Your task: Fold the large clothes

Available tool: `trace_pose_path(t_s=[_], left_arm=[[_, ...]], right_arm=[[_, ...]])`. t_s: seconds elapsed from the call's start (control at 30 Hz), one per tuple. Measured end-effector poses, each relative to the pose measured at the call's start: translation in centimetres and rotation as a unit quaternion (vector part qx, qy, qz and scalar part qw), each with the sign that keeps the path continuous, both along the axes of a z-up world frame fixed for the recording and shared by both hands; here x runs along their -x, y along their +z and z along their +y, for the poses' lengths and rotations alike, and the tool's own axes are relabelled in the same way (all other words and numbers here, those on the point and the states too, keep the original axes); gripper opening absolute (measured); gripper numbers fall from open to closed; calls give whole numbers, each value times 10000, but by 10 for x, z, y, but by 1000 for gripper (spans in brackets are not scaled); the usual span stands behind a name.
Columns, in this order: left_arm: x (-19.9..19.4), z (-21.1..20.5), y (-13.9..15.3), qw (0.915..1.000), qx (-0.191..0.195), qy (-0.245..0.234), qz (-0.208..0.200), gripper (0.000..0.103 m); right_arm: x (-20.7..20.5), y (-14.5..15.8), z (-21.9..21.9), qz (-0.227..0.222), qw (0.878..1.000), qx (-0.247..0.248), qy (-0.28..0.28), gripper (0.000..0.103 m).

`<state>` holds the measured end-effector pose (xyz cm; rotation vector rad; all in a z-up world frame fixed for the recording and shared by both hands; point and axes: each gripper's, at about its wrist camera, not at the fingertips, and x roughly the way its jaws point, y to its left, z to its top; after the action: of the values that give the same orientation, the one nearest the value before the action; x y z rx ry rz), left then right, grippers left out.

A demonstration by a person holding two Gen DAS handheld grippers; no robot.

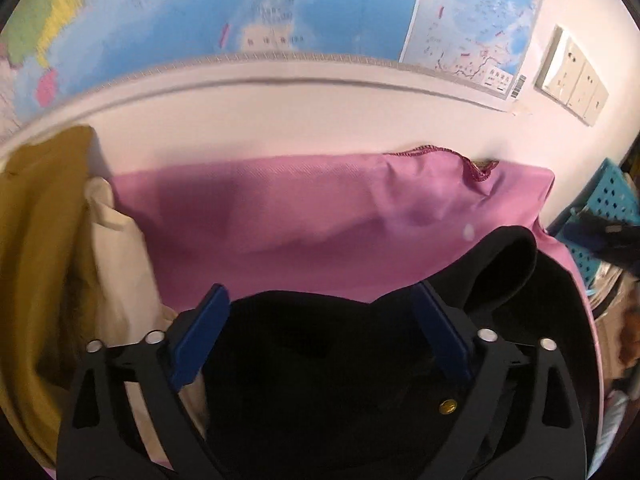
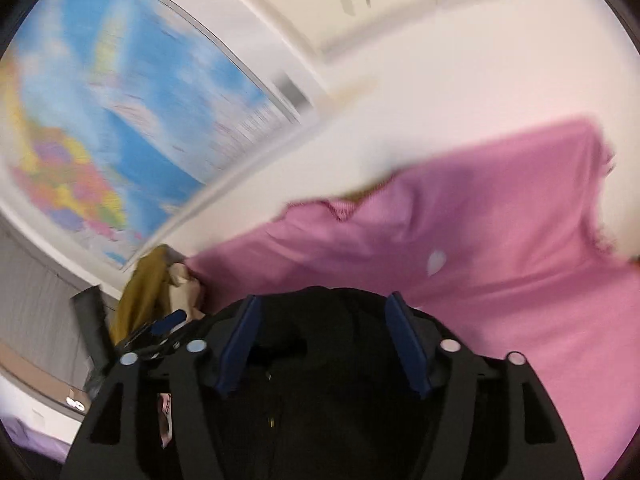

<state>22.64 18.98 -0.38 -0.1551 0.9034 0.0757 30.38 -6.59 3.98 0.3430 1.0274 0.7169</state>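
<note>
A black garment (image 1: pixel 320 360) with a small brass button lies on a pink cloth (image 1: pixel 280 216) that covers the table. My left gripper (image 1: pixel 322 304) is open, its blue pads wide apart over the garment's near part; a fold of the garment rises at the right (image 1: pixel 504 264). In the blurred right wrist view my right gripper (image 2: pixel 324 312) is open above the same black garment (image 2: pixel 320 392), with the pink cloth (image 2: pixel 500 240) beyond. The left gripper's blue fingertip (image 2: pixel 172 320) shows at the left. Whether the pads touch the fabric is unclear.
A mustard garment (image 1: pixel 44 240) and a cream one (image 1: pixel 120 248) lie piled at the left. A wall with maps (image 1: pixel 240 12) and a socket plate (image 1: pixel 572 76) stands close behind the table. A turquoise perforated basket (image 1: pixel 608 208) sits at the right edge.
</note>
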Motion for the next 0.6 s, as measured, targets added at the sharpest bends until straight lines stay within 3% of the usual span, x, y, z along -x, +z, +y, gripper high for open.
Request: trace_pose_path(t_s=[0.1,0.27,0.37,0.47,0.6], left_arm=[[14,3,8,9996,159,-222,-120,93],[35,-21,-4,9930,129,-1167,164,93],[33,-44,-29,9863,-103,-1545,571,93],[25,-54,-52,9833,-128,-1522,986,83],[31,-65,-46,9835,-115,-1600,839,81]], right_arm=[[32,15,-20,-401,9981,402,256,72],[88,-10,-50,-359,9878,1419,539,73],[113,-30,-68,-49,9875,1464,584,75],[141,-43,-97,338,9916,1120,545,75],[189,-43,-117,447,9925,829,773,76]])
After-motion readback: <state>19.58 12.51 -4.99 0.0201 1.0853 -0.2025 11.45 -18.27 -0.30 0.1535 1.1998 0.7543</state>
